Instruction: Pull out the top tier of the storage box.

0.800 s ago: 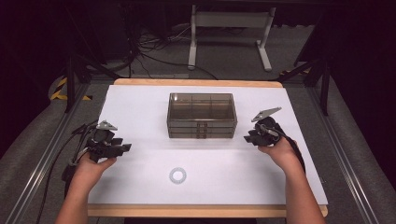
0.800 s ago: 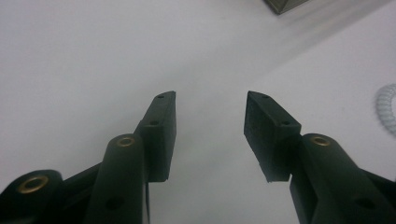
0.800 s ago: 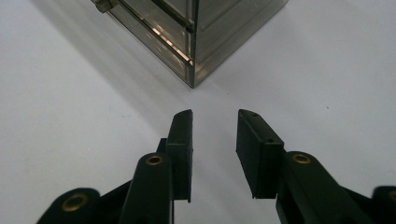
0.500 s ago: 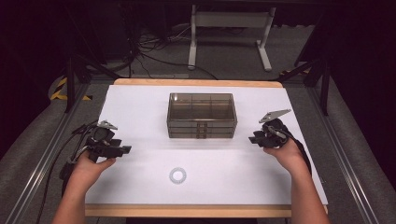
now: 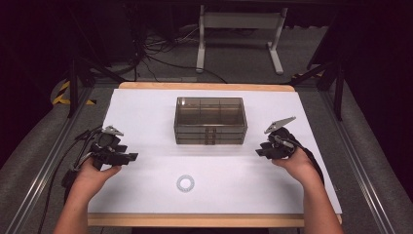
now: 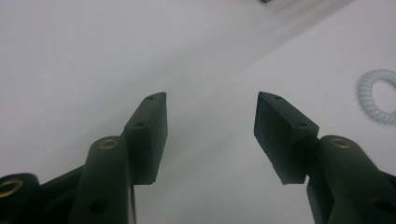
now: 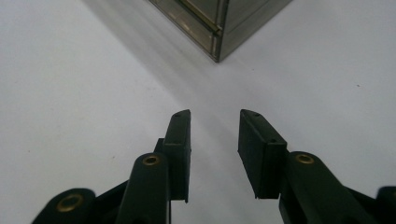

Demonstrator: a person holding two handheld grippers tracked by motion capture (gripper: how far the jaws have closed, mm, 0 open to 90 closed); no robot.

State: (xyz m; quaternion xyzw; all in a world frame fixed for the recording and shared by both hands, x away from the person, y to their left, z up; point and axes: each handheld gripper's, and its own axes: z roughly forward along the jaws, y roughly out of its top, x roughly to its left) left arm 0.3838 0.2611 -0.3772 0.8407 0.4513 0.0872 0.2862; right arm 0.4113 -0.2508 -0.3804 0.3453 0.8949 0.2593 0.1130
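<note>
A smoky see-through drawer box (image 5: 210, 119) stands at the middle of the white mat (image 5: 146, 112). Its lower corner shows at the top of the right gripper view (image 7: 219, 23). A small white coiled ring (image 5: 185, 183) lies in front of the box, nearer the front edge, and appears at the right edge of the left gripper view (image 6: 378, 95). My left gripper (image 5: 130, 157) (image 6: 210, 100) rests low over the mat at the left, open, with nothing between its jaws. My right gripper (image 5: 261, 150) (image 7: 215, 116) hovers right of the box, its jaws moderately apart and empty, pointing toward the box's corner.
The mat lies on a wooden table (image 5: 204, 87) with metal rails along both sides. Behind the table are a white metal stand (image 5: 238, 29) and cables on the dark floor. Bare mat stretches between the two grippers around the ring.
My right gripper has drifted slightly toward the near edge and lower. The left gripper, box and ring have stayed where they were.
</note>
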